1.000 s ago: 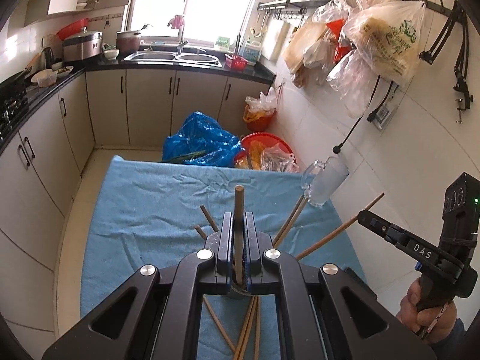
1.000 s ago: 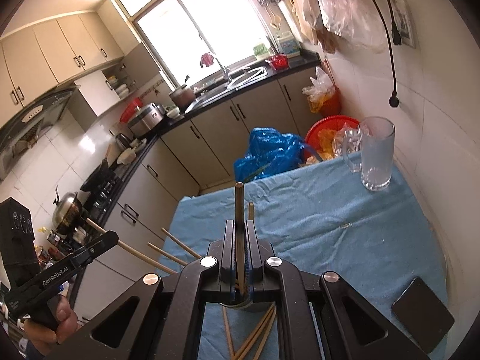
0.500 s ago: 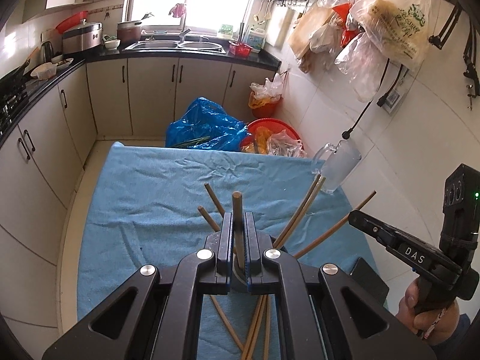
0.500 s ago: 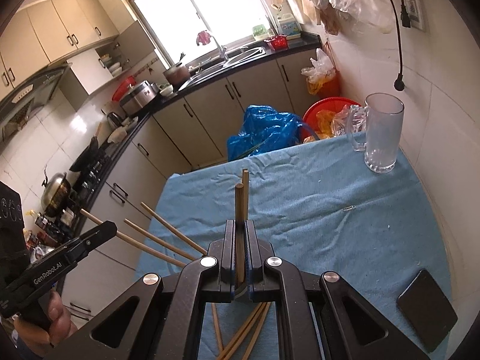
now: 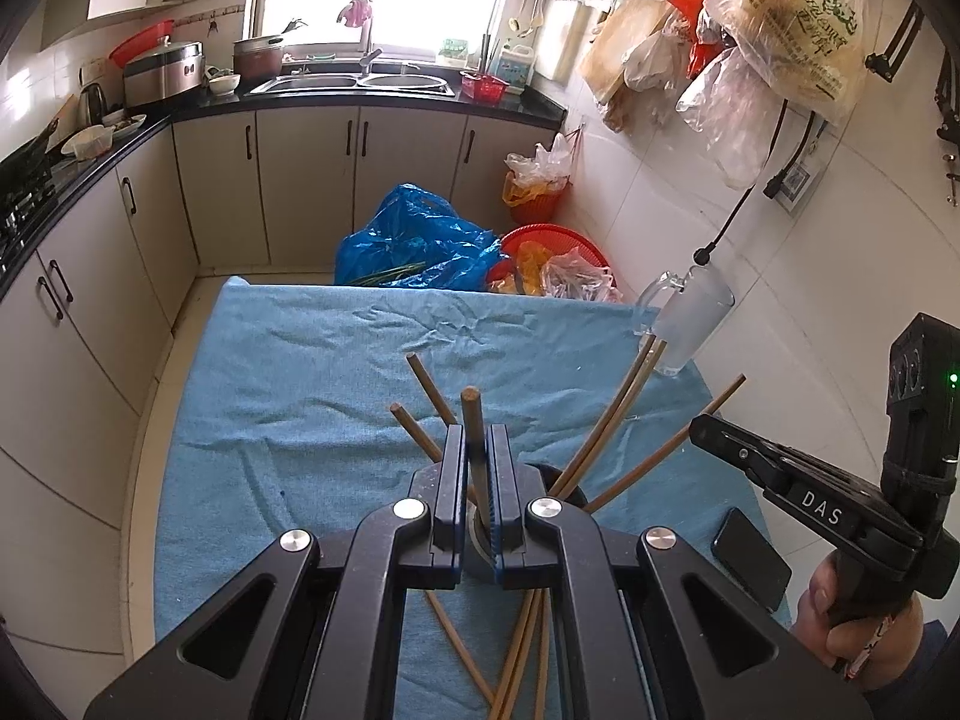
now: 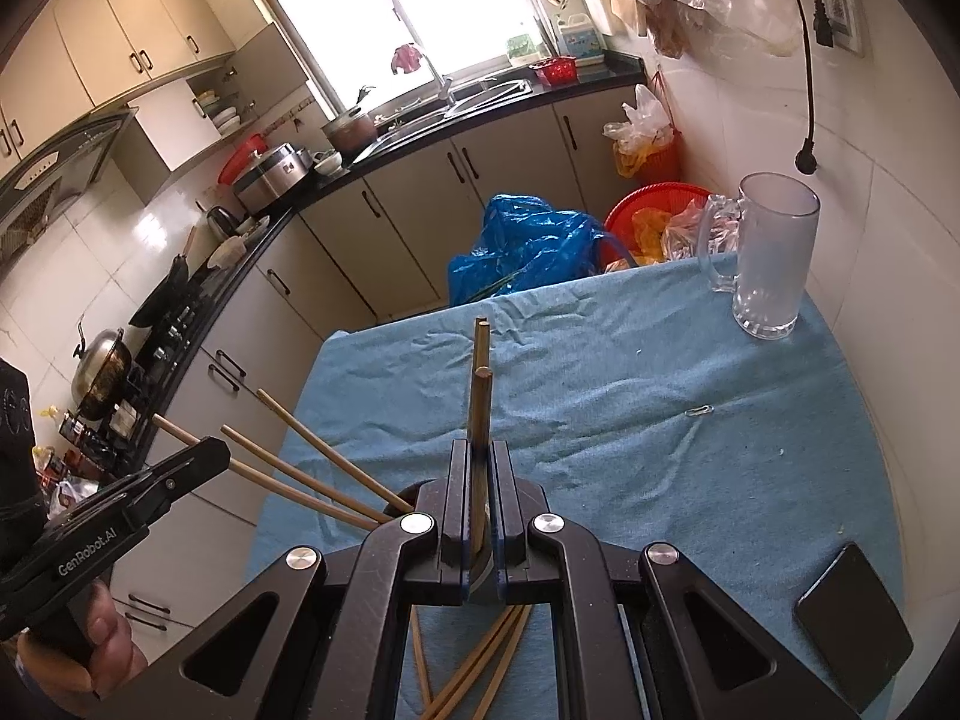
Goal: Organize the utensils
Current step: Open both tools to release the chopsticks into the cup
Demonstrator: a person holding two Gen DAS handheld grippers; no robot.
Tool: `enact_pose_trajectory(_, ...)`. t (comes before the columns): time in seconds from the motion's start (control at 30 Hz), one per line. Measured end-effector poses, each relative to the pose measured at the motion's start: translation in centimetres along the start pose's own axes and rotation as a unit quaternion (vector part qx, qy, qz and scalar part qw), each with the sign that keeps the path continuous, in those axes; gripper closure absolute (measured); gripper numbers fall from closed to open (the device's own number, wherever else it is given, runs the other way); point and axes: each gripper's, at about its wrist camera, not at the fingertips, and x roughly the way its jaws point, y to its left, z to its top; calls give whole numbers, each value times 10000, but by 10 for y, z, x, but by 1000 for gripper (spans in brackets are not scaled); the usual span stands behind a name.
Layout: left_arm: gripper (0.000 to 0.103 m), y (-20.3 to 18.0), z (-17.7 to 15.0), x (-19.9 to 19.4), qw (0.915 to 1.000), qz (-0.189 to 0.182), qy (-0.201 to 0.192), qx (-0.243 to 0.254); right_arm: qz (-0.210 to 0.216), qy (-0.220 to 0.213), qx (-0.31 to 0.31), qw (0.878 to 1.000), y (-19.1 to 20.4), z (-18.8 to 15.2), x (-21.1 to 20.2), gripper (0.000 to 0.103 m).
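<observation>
Chopsticks fan out of a dark holder (image 5: pixel 555 483) near the front edge of the blue cloth (image 5: pixel 336 372). Left gripper (image 5: pixel 478 468) clamps one upright chopstick (image 5: pixel 472 426); right gripper (image 6: pixel 478 480) clamps another chopstick (image 6: pixel 480 420). Loose chopsticks (image 5: pixel 516 660) lie below. Open cloth stretches ahead to the glass mug (image 6: pixel 771 258) at the far right corner; a phone (image 6: pixel 852 615) rests by the right edge.

L gripper (image 5: pixel 477 456): jaws nearly closed, clamped on upright chopstick (image 5: pixel 473 432). R gripper (image 6: pixel 477 462): same pose, jaws pinching a chopstick (image 6: pixel 480 420). Both hand-held, side by side, fingers pointing fwd; R hand (image 5: pixel 852 618) wraps its handle.
</observation>
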Motion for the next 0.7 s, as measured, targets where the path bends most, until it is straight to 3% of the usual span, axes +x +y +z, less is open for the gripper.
enact_pose_trajectory(0.7,96,9,-4,14,9998,114,128,-89,-23,159,-10,9999,-1,1,14,97)
